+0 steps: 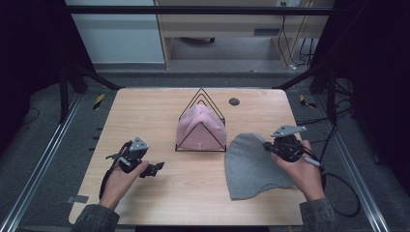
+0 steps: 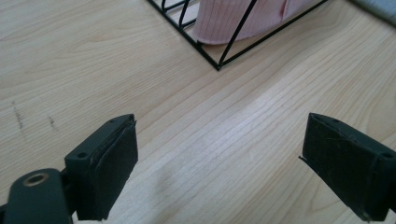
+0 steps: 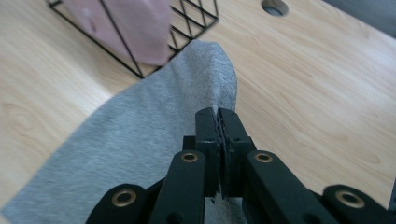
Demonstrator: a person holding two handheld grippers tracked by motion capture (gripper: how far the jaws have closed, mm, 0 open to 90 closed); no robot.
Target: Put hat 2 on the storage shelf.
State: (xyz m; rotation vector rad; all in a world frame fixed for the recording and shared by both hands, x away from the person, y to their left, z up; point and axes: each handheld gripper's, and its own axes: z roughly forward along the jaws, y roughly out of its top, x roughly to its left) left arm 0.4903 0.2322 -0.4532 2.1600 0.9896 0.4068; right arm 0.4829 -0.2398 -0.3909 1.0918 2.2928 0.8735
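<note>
A grey hat (image 1: 251, 164) lies flat on the wooden table (image 1: 145, 111), right of centre. My right gripper (image 1: 268, 146) is at the hat's right edge. In the right gripper view its jaws (image 3: 218, 116) are pressed together on a fold of the grey hat (image 3: 140, 126), which rises toward them. A pink hat (image 1: 199, 128) is draped over a black wire rack (image 1: 200, 96) at the table's middle. My left gripper (image 1: 153, 169) hovers low at the front left, open, with bare wood between its jaws (image 2: 219, 163). The rack's corner (image 2: 219, 60) and pink hat (image 2: 233, 21) lie ahead of it.
A round cable hole (image 1: 234, 101) sits in the table behind the rack. Bare wood stretches between my left gripper and the rack. Metal frame rails and cables run along both sides of the table.
</note>
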